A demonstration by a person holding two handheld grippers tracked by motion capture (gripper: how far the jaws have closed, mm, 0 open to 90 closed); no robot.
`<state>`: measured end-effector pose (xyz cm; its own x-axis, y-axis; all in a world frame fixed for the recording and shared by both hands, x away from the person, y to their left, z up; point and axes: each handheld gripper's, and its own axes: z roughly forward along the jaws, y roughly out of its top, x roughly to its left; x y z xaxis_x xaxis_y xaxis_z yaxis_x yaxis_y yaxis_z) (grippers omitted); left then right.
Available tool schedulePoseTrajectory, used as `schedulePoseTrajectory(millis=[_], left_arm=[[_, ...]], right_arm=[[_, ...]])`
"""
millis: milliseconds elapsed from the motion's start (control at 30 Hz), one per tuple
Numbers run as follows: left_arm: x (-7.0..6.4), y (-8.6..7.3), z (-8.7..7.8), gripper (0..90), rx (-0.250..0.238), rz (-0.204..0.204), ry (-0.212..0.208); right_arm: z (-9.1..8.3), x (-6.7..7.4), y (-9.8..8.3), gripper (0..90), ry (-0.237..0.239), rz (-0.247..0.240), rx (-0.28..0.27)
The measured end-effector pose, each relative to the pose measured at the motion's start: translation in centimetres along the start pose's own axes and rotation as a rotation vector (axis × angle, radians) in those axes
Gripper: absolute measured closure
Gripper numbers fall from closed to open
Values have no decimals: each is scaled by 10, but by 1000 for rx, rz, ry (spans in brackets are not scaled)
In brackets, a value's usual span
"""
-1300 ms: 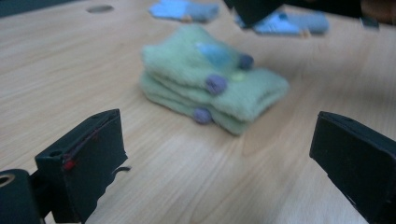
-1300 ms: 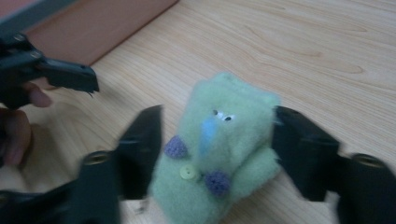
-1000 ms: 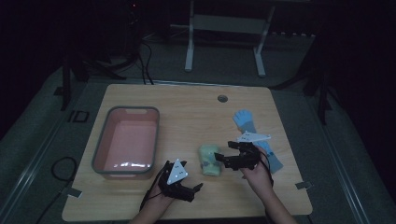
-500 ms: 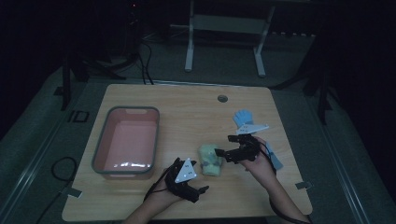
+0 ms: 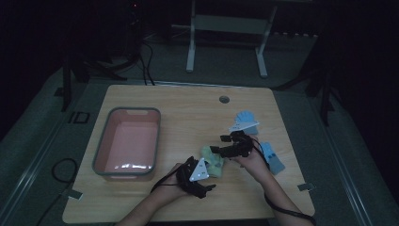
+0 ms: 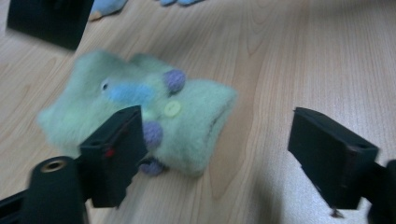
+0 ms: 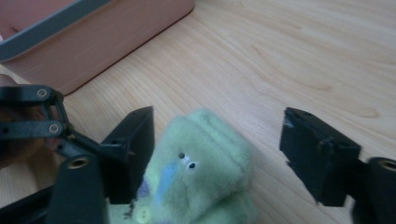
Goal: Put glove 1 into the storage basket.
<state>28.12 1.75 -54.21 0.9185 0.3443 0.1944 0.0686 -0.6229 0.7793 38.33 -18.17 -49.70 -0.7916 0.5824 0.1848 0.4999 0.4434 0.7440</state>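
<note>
- The left tool (image 6: 215, 154) had just been narrowing its jaws, yet stood released, the green plush toy (image 6: 140, 116) lying on the tabletop (image 6: 303, 56) between them.
- The right tool (image 7: 217, 154) likewise had been narrowing, unclamped, straddling the toy's other end.

A pale green fuzzy fabric item (image 6: 140, 116), possibly a small sock or mitten, is laid flat on the wooden table (image 5: 188, 108), a short way to the right of the pink bin (image 5: 128, 141). It is folded or bunched into a soft rumpled wad. Its upper face is decorated with a light blue patch, small purple pom-poms, a pale yellow button and two tiny dark eyes; the blurred views leave its exact shape uncertain
</note>
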Motion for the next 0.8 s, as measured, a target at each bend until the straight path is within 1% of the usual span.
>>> schedulePoseTrajectory(millis=[67, 100, 167, 200, 267, 333, 400, 467, 500, 567, 600, 633, 667, 733, 800], left_arm=[[1, 1, 4, 215, 11, 9, -12], [2, 2, 6, 216, 18, 17, -10], [4, 1, 10, 248, 28, 29, -13], [5, 1, 11, 251, 31, 37, -8], [7, 1, 13, 304, 30, 47, -16], [9, 2, 15, 328, 31, 59, -20], [11, 1, 16, 359, 38, 82, -15], [11, 1, 17, 390, 52, 123, -8], [10, 1, 17, 407, 54, 135, -4], [10, 1, 17, 421, 54, 135, -4], [9, 0, 18, 421, 67, 178, 15], [8, 0, 19, 448, 69, 191, 20], [6, -1, 20, 461, 75, 213, 29], [1, -2, 22, 461, 85, 251, 48], [-2, -4, 24, 465, 86, 268, 68]], right_arm=[[6, -2, -2, 270, -1, 4, 9], [8, -3, -3, 257, -1, 15, 17], [15, -6, -5, 255, 17, 39, 26], [18, -7, -7, 258, 16, 47, 36], [24, -8, -12, 274, 21, 56, 56], [29, -10, -17, 288, 25, 69, 72], [34, -12, -21, 293, 35, 88, 86], [36, -13, -24, 314, 49, 103, 95], [37, -14, -26, 315, 55, 109, 97], [38, -14, -27, 315, 61, 115, 99], [38, -14, -27, 321, 61, 115, 99], [40, -15, -29, 342, 78, 130, 103], [41, -15, -30, 352, 84, 133, 107], [42, -15, -33, 357, 95, 141, 115], [42, -16, -33, 382, 104, 141, 117]])
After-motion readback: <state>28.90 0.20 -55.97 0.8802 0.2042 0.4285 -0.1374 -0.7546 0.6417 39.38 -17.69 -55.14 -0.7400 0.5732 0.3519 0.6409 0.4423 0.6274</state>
